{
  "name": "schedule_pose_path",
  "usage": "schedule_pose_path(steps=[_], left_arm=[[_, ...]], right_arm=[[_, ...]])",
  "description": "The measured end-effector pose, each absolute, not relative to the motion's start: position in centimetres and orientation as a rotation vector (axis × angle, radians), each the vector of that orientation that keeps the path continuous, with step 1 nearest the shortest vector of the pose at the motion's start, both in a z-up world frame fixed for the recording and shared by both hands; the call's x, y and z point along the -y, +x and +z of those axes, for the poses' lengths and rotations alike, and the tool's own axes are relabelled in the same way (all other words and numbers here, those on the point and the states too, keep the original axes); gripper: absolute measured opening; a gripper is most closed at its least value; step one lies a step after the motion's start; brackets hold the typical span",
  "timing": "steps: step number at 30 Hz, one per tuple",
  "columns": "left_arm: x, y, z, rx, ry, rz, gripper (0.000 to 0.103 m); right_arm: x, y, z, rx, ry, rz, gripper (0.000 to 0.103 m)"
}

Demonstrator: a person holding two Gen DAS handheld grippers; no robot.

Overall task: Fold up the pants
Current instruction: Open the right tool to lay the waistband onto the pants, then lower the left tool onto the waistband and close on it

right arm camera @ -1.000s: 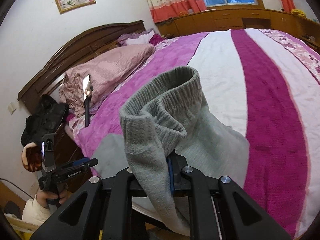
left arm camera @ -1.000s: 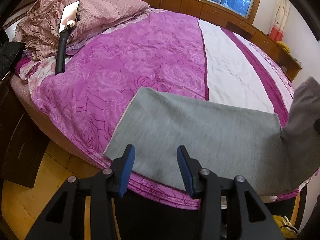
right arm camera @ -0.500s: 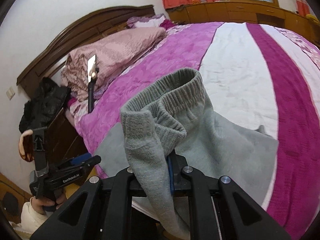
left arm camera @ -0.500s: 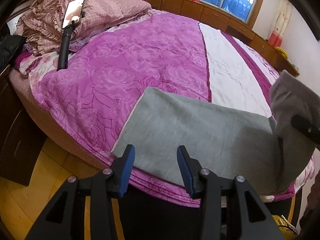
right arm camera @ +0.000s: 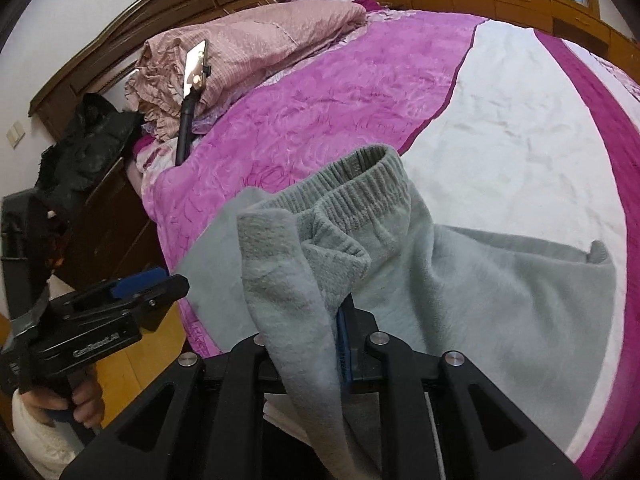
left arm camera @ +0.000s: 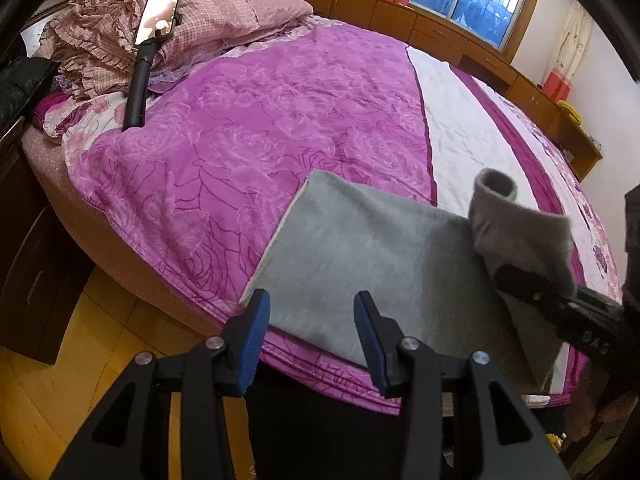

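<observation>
Grey fleece pants (left arm camera: pixel 360 248) lie flat near the front edge of the pink quilt (left arm camera: pixel 260 120). Their ribbed waistband end (right arm camera: pixel 360 188) is lifted and doubled back over the flat part. My right gripper (right arm camera: pixel 328 328) pinches this raised fold; its jaws are opening with the cloth still between them. In the left wrist view the right gripper (left arm camera: pixel 520 280) comes in from the right under the raised fold. My left gripper (left arm camera: pixel 312 308) hovers open just above the pants' near edge, with nothing between its blue pads. It also shows in the right wrist view, where the left gripper (right arm camera: pixel 160 284) is held by a hand.
A phone on a black stick (left arm camera: pixel 138 84) leans on the pink pillows (left arm camera: pixel 220 8) at the far left. A dark bag (right arm camera: pixel 88 140) sits on a wooden nightstand beside the headboard. Wooden floor (left arm camera: pixel 100 340) runs below the bed's rounded edge. Wooden cabinets line the far wall.
My right gripper has carried the waistband end leftward and lower, over the flat part of the pants. The left gripper has stayed where it was, still open.
</observation>
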State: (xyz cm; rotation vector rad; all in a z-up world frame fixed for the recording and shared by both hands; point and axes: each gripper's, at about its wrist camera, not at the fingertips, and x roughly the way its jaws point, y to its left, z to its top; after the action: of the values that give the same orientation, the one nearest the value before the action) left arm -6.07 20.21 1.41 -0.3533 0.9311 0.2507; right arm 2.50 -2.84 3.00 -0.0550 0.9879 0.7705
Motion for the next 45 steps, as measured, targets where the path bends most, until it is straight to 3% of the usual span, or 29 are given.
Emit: schedule_pose_path(steps=[4,18,26,32,36,45], left_arm=[[-19.9,-5.9,1.4,-0.935,-0.351,0.244,0.046],[-17.0,-5.5,3.4,-0.911,-0.329,0.152,0.046],[-14.0,-5.1,4.5,-0.912,-0.352,0.007,0.045],[-12.0,-3.9,3.7,-0.955,-0.333,-0.018,0.041],[-11.1,-3.0,2.7,-0.987,-0.325,-0.031,0.027],[-11.7,-2.2,0.4,-1.072,-0.347,0.049,0.027]], right_arm=[[2.3,1.8,2.8,-0.986,-0.071,0.813,0.026],[6.9,-0.8,5.6,-0.978,-0.02,0.898,0.028],[11.2,-0.4,4.2,-1.021,-0.093,0.686,0.028],[14.1,-0.4,3.0,-1.056,-0.084,0.624,0.028],[15.5,-0.3,2.2,-1.08,-0.053,0.607,0.028],[15.7,-0.4,0.6,-1.126,-0.029,0.62,0.028]])
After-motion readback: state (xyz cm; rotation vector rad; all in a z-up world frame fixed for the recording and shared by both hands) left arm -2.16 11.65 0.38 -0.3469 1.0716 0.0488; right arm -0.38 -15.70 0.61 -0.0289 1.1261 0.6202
